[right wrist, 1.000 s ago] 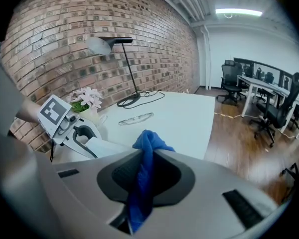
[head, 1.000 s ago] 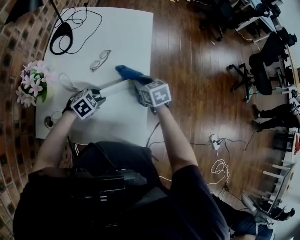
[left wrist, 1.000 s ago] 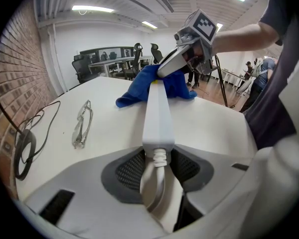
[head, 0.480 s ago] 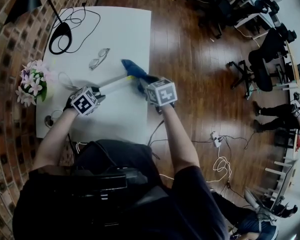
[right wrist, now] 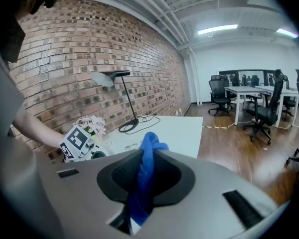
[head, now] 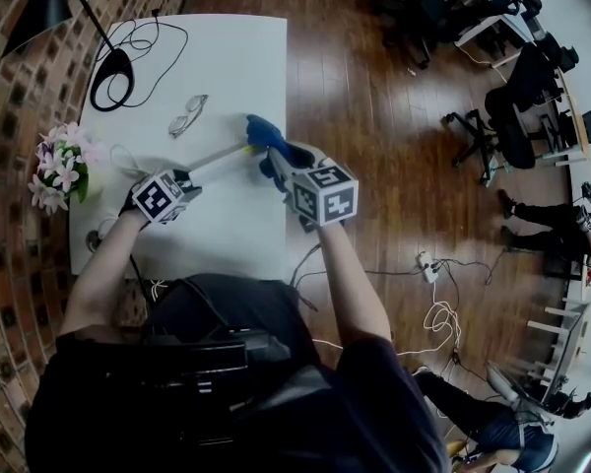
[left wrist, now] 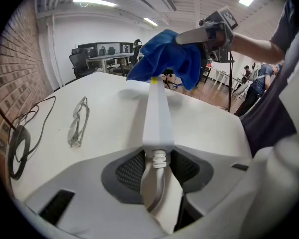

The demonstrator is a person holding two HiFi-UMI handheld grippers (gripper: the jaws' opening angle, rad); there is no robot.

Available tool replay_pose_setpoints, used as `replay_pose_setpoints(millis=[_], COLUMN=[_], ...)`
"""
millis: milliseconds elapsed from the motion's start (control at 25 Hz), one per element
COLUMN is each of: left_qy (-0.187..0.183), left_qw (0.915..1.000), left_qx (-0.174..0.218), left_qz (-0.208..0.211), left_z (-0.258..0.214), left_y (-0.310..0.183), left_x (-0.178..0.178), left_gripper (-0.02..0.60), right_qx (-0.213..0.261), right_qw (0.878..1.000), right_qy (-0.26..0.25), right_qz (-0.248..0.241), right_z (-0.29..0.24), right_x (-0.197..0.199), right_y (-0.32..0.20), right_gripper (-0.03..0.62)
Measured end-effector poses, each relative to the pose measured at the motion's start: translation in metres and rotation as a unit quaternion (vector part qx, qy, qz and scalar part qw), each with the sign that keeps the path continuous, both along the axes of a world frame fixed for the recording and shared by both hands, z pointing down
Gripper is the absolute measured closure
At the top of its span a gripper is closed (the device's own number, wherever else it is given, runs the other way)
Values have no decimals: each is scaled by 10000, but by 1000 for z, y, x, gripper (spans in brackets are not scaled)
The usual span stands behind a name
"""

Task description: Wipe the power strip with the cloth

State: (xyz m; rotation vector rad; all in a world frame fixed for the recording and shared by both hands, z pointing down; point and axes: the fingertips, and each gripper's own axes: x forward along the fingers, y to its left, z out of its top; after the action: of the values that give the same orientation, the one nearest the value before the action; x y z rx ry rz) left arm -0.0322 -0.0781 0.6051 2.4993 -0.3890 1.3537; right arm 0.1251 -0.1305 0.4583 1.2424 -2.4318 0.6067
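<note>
A long white power strip [head: 219, 158] lies slanted over the white table [head: 227, 57], and my left gripper [head: 191, 174] is shut on its cord end. In the left gripper view the strip [left wrist: 157, 111] runs straight away from the left gripper [left wrist: 157, 167]. A blue cloth [head: 266, 136] is bunched in my right gripper [head: 279, 163], which is shut on it and raised off the table. The cloth [left wrist: 164, 56] hangs over the strip's far end; I cannot tell whether it touches. In the right gripper view the cloth [right wrist: 145, 158] is squeezed in the right gripper [right wrist: 144, 171].
A pair of glasses [head: 187, 116] lies left of the strip's far end. A pot of flowers [head: 59, 170] stands at the table's left edge. A black lamp base with a looped cable [head: 113, 67] sits at the far left corner. Wooden floor with office chairs lies to the right.
My right gripper has risen with the blue cloth and shifted a little toward the strip's far end. The left gripper still holds the strip in the same place.
</note>
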Motion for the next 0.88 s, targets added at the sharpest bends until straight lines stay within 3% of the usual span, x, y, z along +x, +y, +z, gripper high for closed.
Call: replay_pose_setpoints(millis=[240, 360, 480, 640, 880], left_qy=[-135, -257, -322, -231, -164], left_qw=[9997, 9983, 9948, 9911, 9915], left_qx=[-67, -432, -811, -1212, -1194], left_qz=[179, 297, 529, 503, 480], left_z=[6, 10, 10, 9, 8], left_y=[-1, 7, 23, 33, 33], left_x=[-1, -8, -8, -7, -7], left_gripper=[411, 411, 411, 410, 408], right_qx=[-198, -437, -613, -919, -1037], right_qw=[9929, 9822, 9747, 9653, 9671], right_qy=[688, 876, 880, 953, 978], right_qz=[-950, -1604, -1963, -2252, -2109], right_z=[23, 33, 42, 58, 77], right_x=[-27, -52, -68, -77, -81], right_y=[28, 47, 59, 72, 71], right_gripper=[539, 539, 539, 539, 539])
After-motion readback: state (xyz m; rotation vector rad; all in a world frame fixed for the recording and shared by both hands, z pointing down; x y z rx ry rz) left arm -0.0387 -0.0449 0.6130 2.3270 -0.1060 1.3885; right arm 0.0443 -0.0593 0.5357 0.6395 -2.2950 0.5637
